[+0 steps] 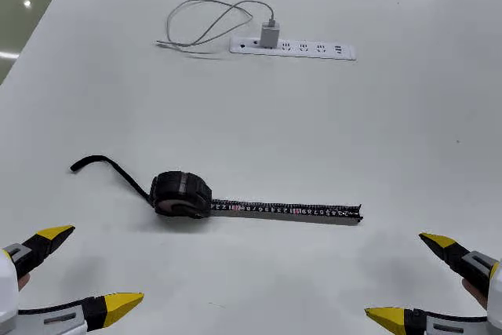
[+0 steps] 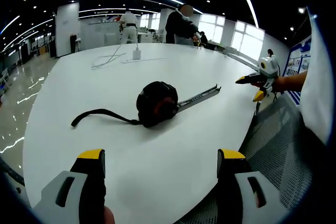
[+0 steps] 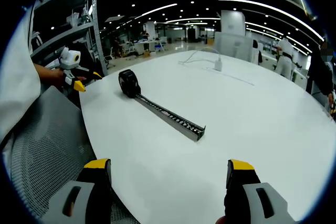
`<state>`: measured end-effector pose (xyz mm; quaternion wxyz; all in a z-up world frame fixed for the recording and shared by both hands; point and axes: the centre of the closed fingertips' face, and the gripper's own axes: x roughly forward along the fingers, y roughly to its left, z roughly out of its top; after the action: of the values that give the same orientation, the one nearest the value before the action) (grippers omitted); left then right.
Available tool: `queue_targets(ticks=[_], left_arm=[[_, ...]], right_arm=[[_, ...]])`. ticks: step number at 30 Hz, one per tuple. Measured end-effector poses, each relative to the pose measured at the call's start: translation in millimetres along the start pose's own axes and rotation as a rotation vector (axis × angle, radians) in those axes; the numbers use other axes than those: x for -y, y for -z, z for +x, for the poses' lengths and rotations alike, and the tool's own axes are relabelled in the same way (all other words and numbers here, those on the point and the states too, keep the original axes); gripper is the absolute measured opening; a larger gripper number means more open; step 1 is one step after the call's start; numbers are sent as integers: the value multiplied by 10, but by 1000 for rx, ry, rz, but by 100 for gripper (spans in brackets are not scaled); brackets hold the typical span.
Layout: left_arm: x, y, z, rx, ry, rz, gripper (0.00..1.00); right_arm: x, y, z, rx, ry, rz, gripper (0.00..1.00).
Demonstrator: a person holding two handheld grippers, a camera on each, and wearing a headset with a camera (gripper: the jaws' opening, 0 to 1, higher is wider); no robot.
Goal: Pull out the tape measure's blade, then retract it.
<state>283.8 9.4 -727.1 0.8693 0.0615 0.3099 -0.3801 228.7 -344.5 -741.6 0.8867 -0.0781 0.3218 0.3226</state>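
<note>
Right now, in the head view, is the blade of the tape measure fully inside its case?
No, the blade lies pulled out flat on the white table, reaching away from the black case.

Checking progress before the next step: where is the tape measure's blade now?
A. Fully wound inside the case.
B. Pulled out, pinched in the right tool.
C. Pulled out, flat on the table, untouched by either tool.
C: the blade lies stretched out from the case on the table, while the left tool and right tool hover open, apart from it.
</note>
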Motion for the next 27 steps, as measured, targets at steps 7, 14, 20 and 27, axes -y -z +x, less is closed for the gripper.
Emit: queue_targets(ticks=[7, 14, 20, 27], left_arm=[[49, -34, 100, 0, -7, -7, 86], [82, -117, 195, 11, -18, -27, 85], [111, -196, 276, 26, -12, -45, 84], [156, -286, 397, 24, -5, -44, 84]], right_arm=[[-9, -22, 19, -2, -13, -6, 89], [-6, -42, 35, 0, -17, -7, 89], [-3, -48, 59, -3, -22, -12, 89], [4, -80, 85, 3, -26, -10, 89]])
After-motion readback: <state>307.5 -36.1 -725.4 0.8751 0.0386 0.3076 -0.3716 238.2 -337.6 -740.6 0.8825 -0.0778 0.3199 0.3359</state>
